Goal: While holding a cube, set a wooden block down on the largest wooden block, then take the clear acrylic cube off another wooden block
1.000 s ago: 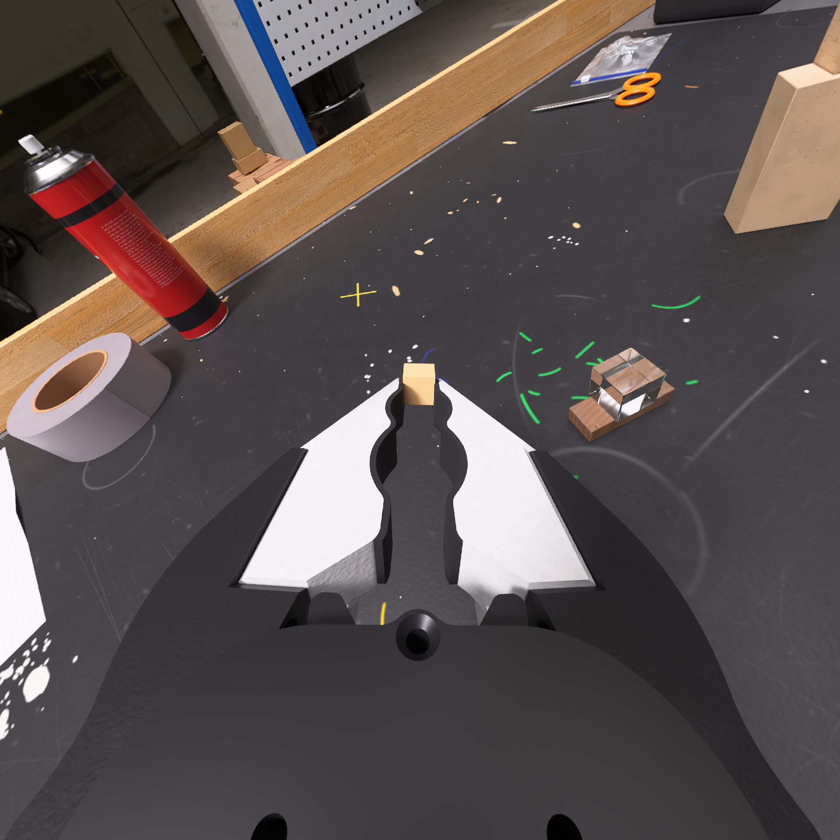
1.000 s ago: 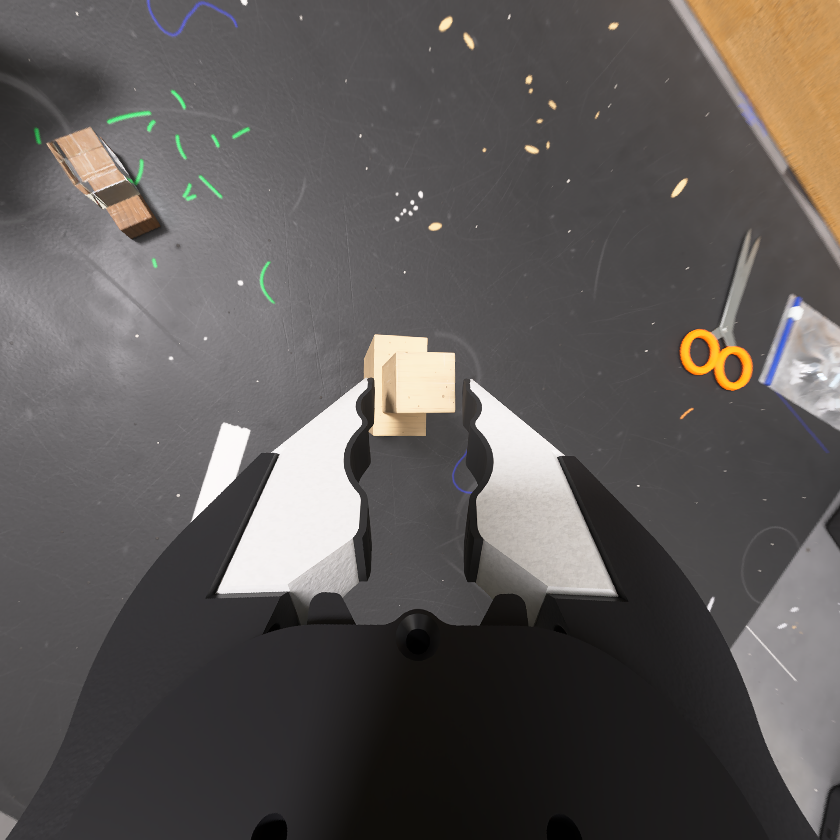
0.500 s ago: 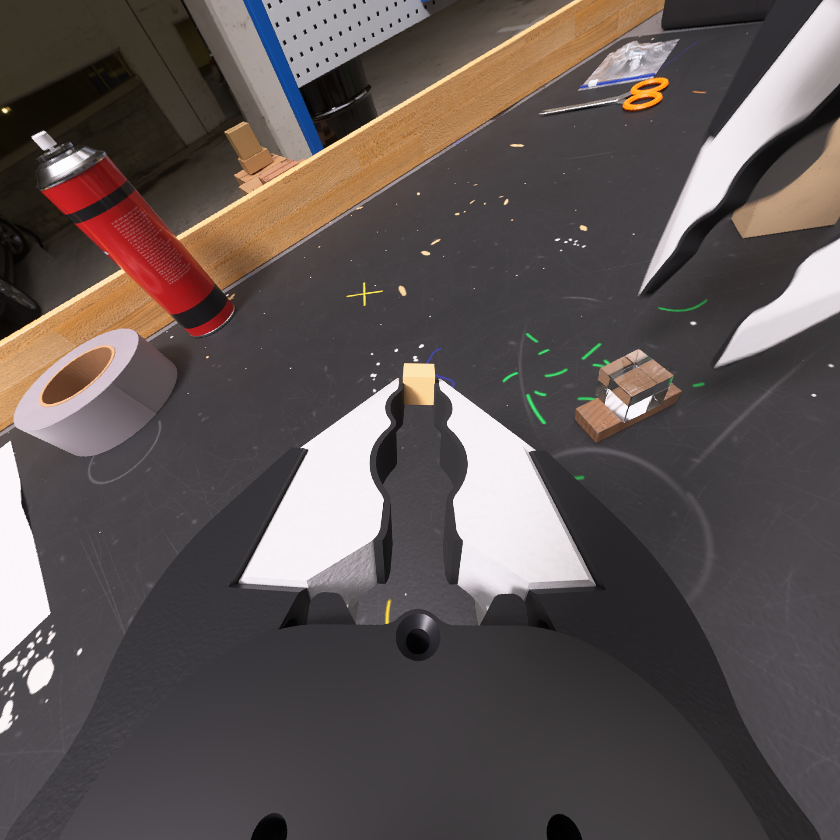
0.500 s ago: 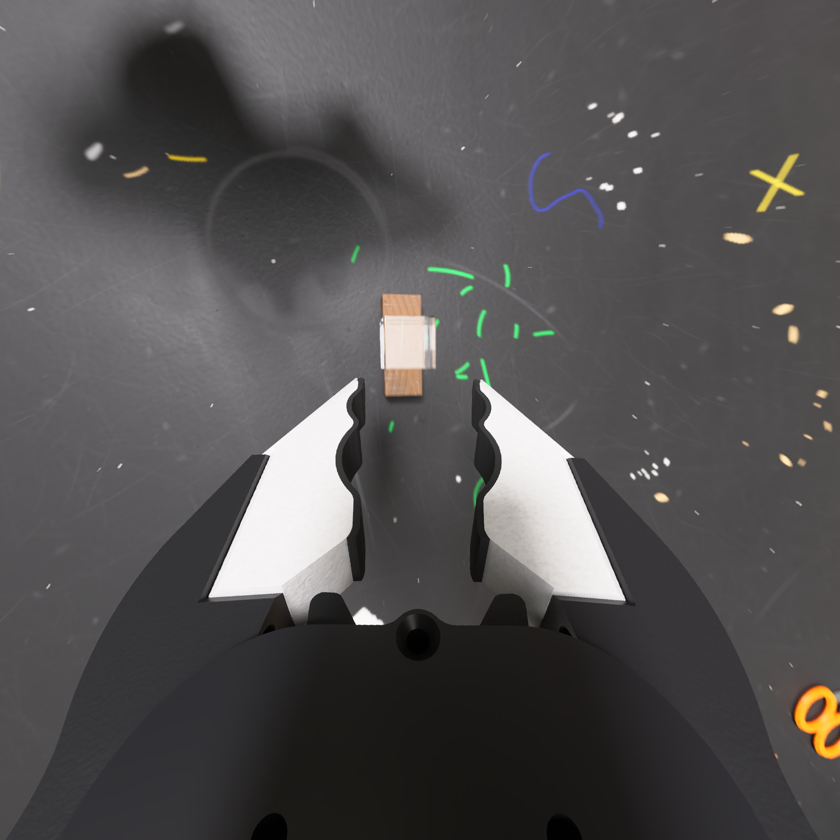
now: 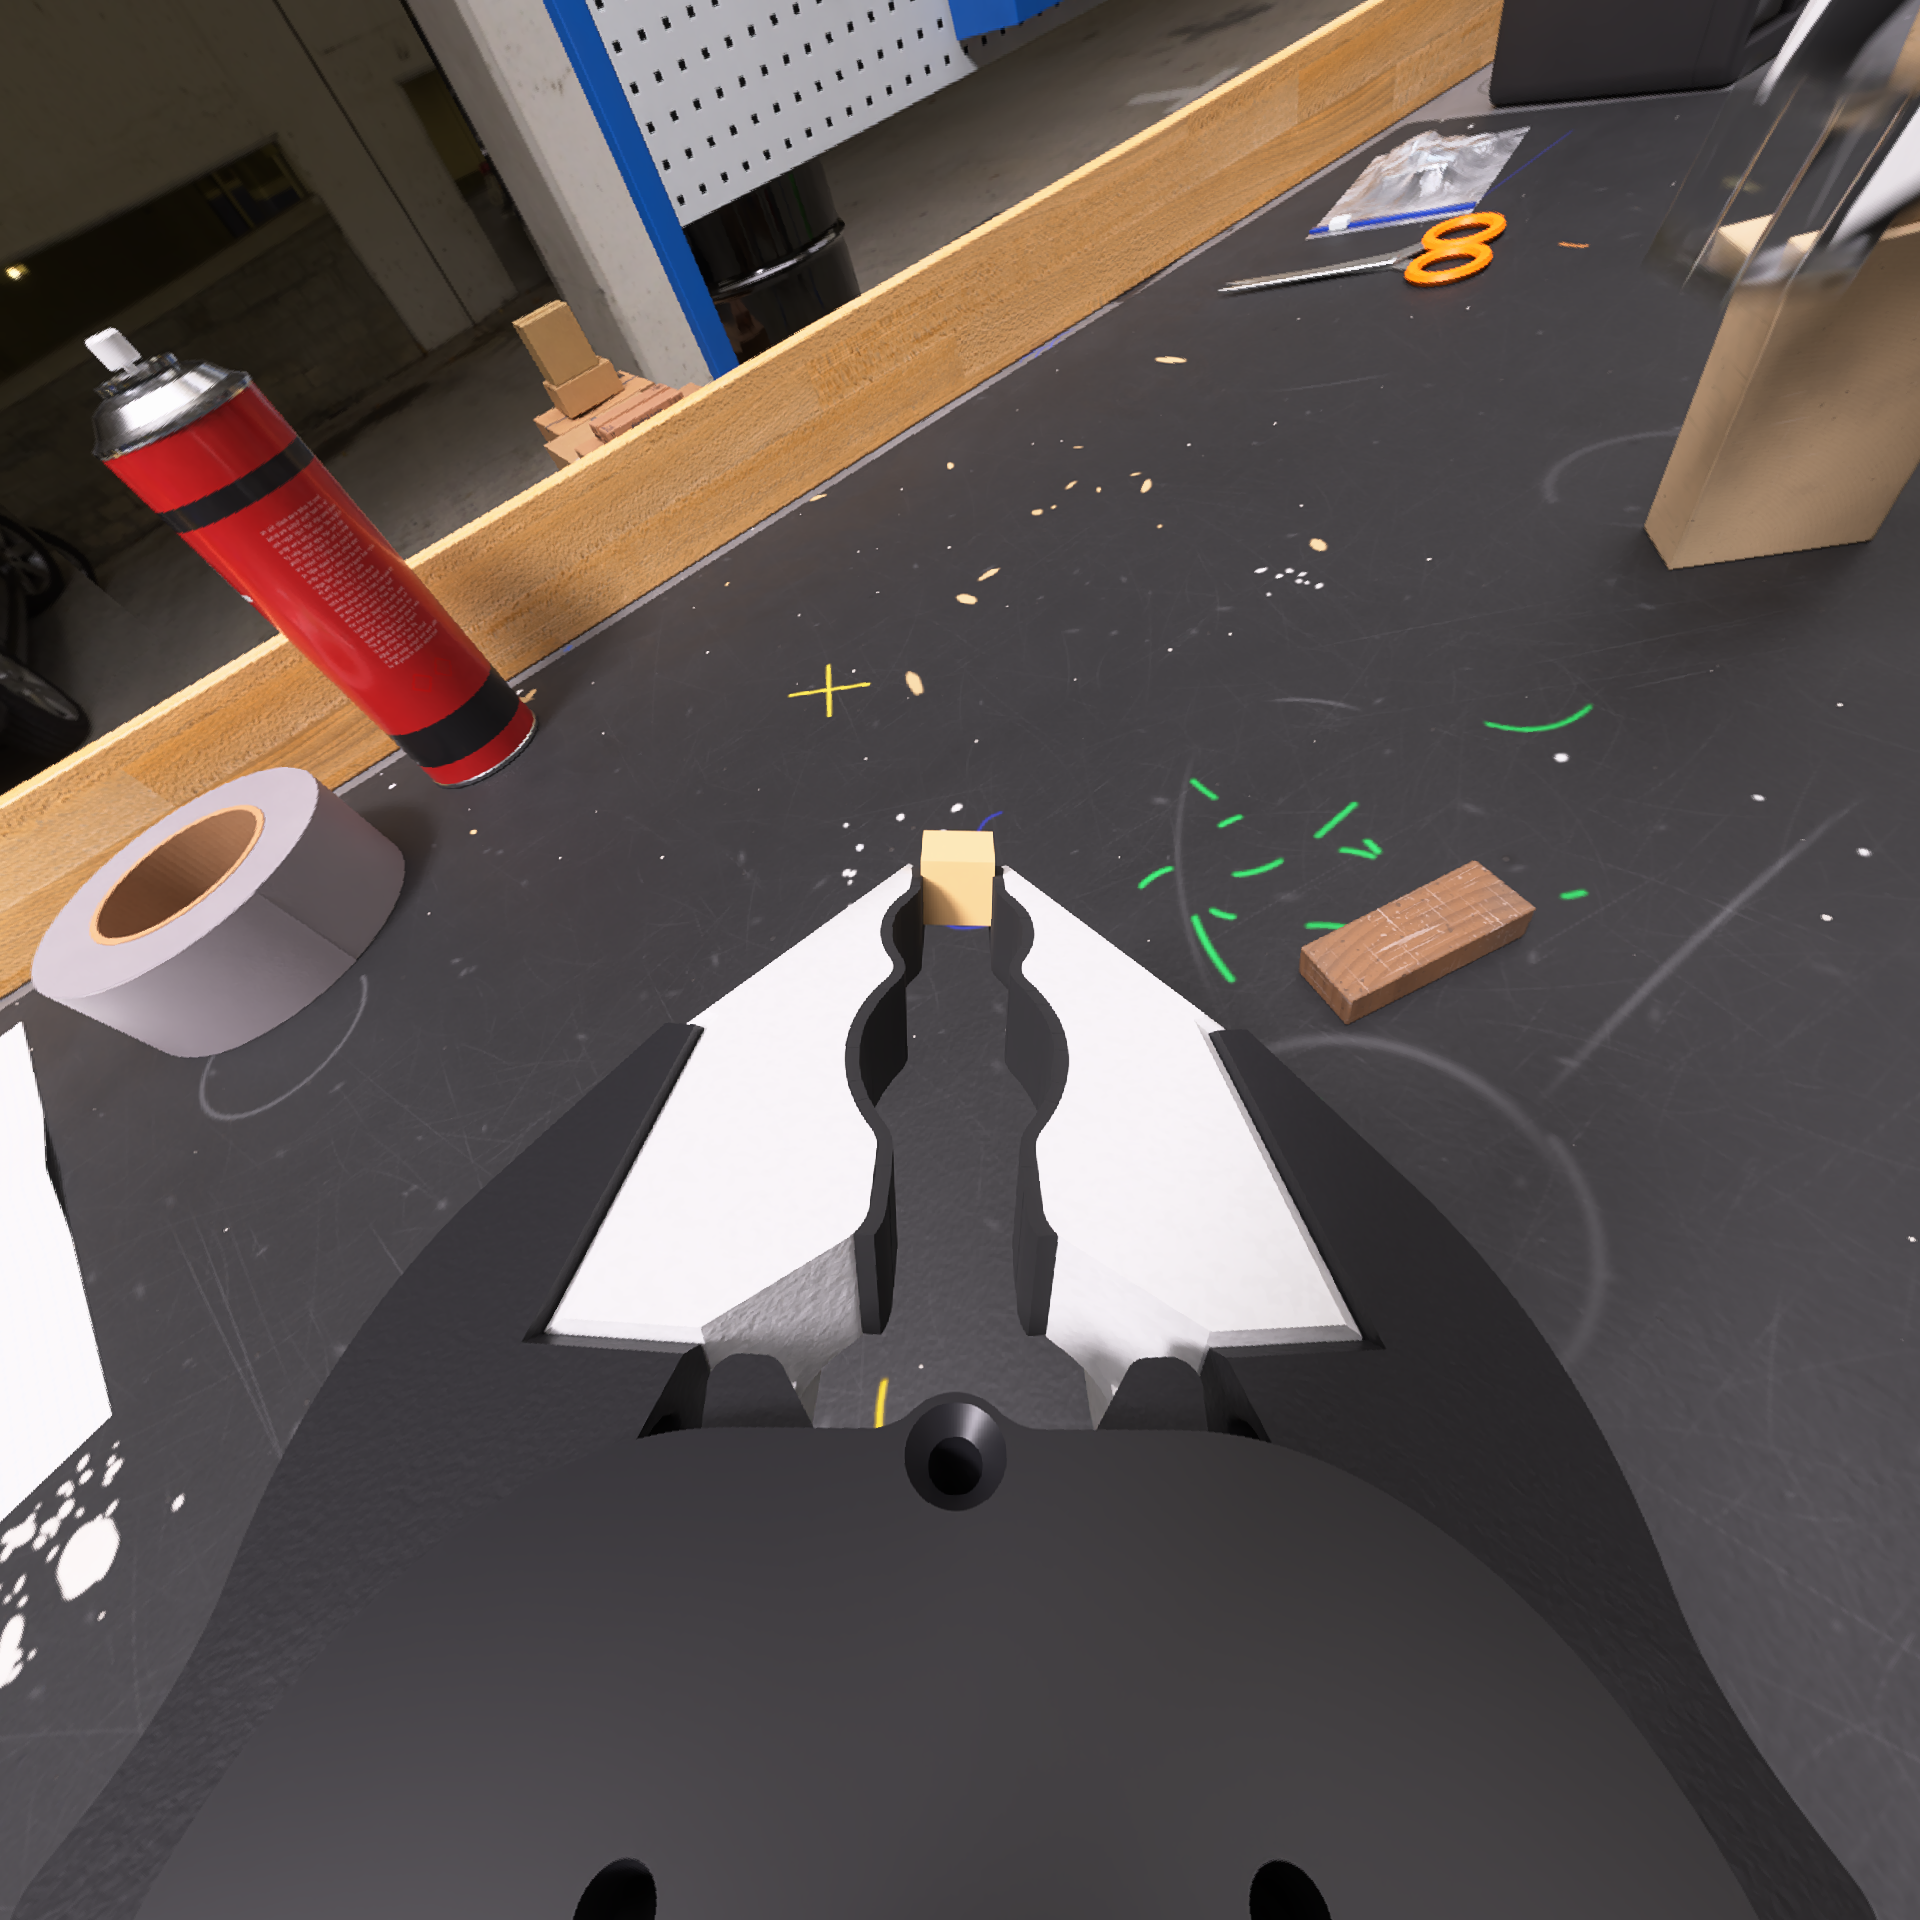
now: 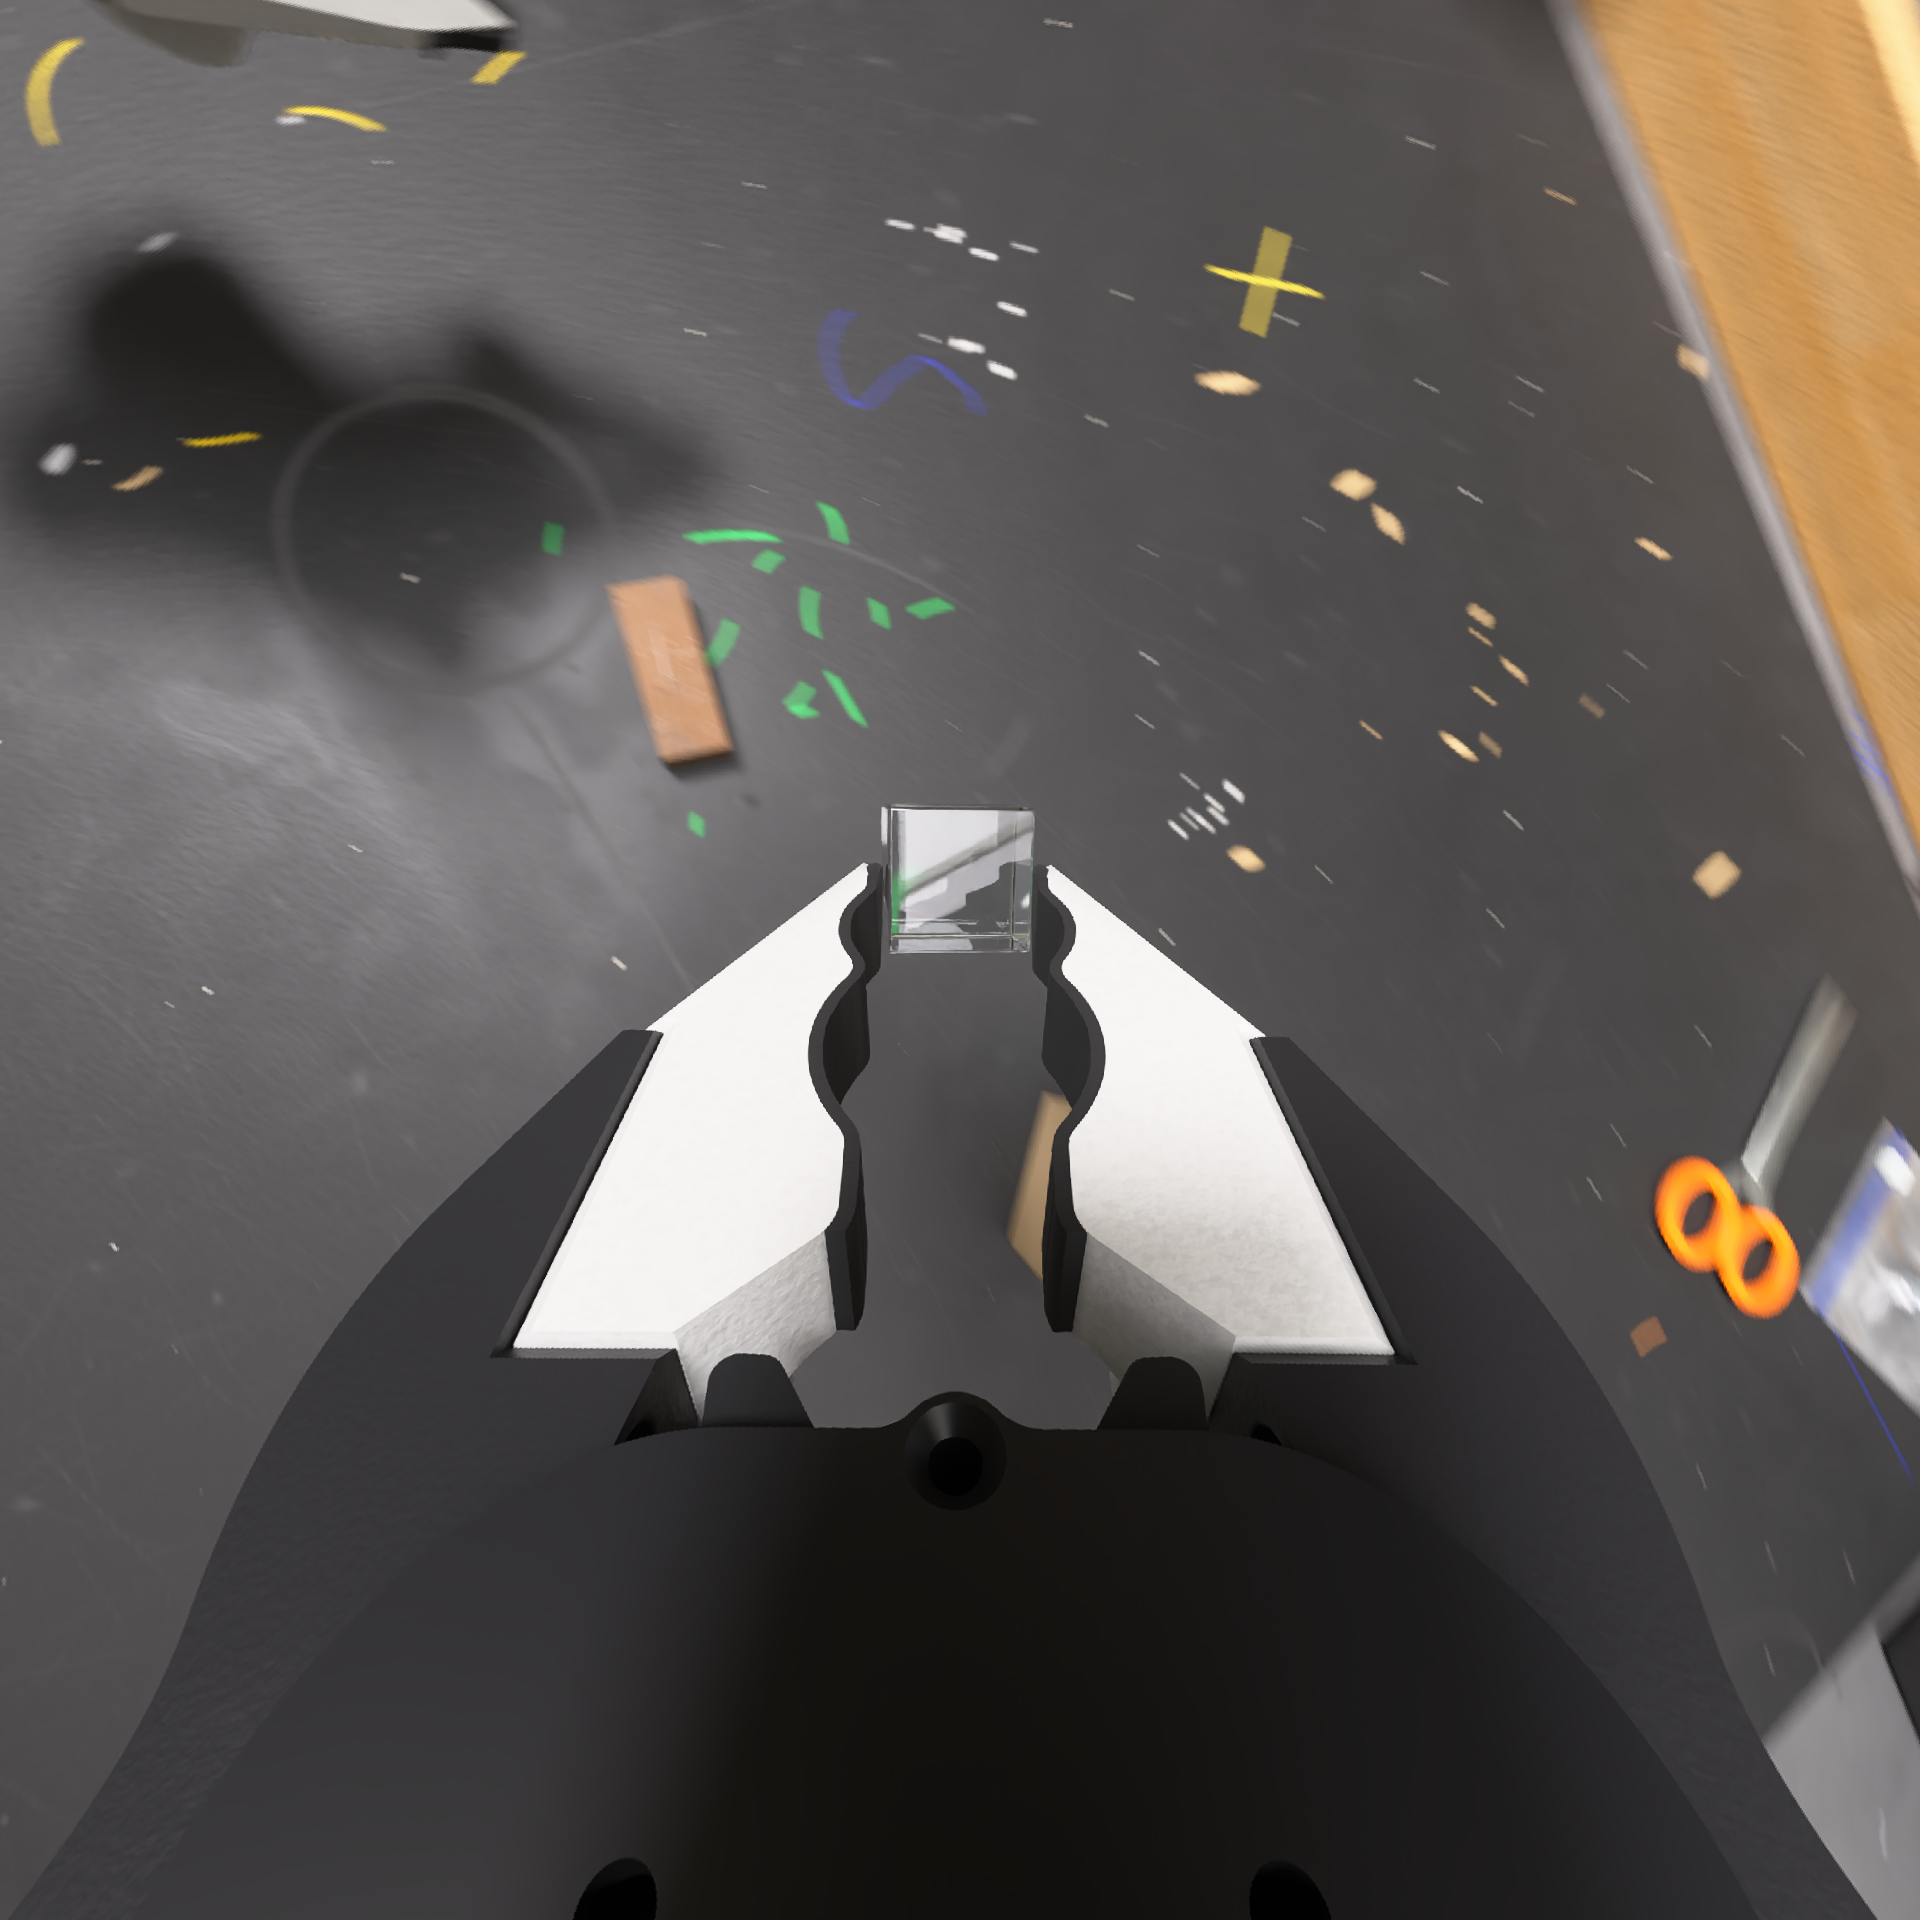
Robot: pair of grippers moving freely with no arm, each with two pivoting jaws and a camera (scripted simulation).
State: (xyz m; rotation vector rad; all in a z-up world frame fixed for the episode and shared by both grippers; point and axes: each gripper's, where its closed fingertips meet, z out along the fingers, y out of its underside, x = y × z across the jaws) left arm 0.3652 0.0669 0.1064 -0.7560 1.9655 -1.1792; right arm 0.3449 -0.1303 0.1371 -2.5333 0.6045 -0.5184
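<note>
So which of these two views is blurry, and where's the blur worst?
Right wrist view: the table marks streak, worst toward the edges, while the clear acrylic cube in the right gripper stays sharp. Left wrist view: crisp, except a smear at top right.

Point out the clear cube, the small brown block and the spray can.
clear cube [image 6: 958, 879]: right wrist view, front face.
small brown block [image 5: 1415, 938]: left wrist view, top face.
spray can [image 5: 322, 577]: left wrist view, red body.

Fine print runs down the red spray can [image 5: 312, 566], too small to read; no other writing shows anywhere.
</note>
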